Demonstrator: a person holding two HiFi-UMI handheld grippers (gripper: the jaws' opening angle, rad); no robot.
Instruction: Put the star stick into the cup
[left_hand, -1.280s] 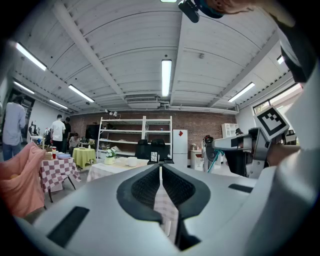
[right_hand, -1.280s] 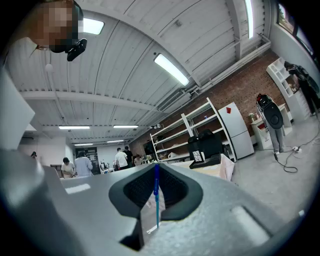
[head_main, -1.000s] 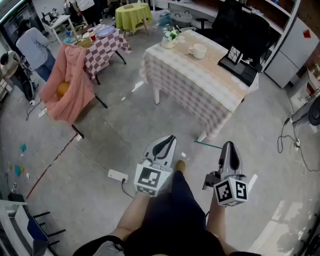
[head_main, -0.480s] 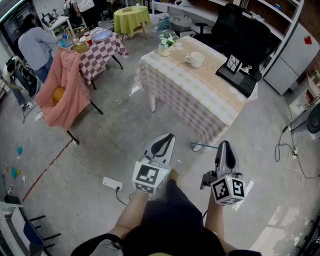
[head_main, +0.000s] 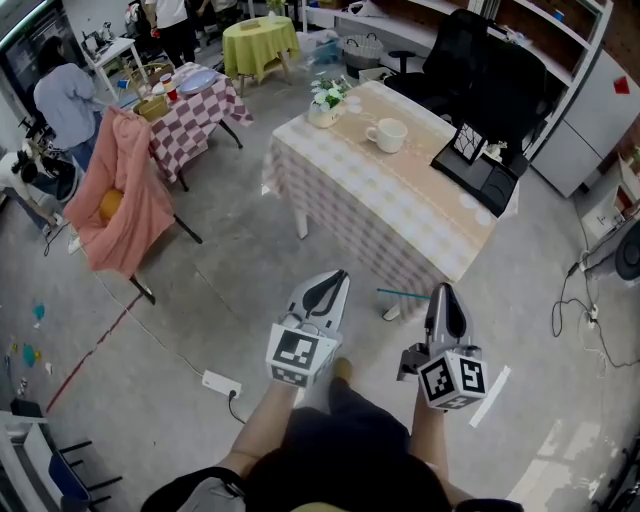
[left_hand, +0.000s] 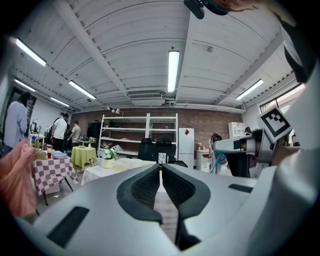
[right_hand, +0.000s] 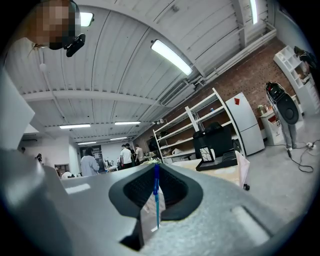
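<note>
A white cup (head_main: 388, 134) stands on the table with the pale checked cloth (head_main: 352, 178), far ahead of both grippers. My right gripper (head_main: 443, 293) is shut on a thin blue-green stick (head_main: 401, 294) that pokes out leftward from its tip; its star end is not visible. In the right gripper view the stick (right_hand: 156, 196) stands pinched between the closed pads. My left gripper (head_main: 332, 281) is held beside it, over the floor; its jaws meet in the left gripper view (left_hand: 160, 172) with nothing in them. The table (left_hand: 122, 167) shows beyond them.
On the table are a flower pot (head_main: 326, 104) and a black stand with a card (head_main: 477, 160). Black office chairs (head_main: 492, 78) stand behind it. A pink-draped chair (head_main: 122, 195), a checked side table (head_main: 192, 100) and people are at left. A power strip (head_main: 220, 383) lies on the floor.
The table with the cup has come closer and shifted left in the head view. Both grippers keep their pose; the right one still holds the stick.
</note>
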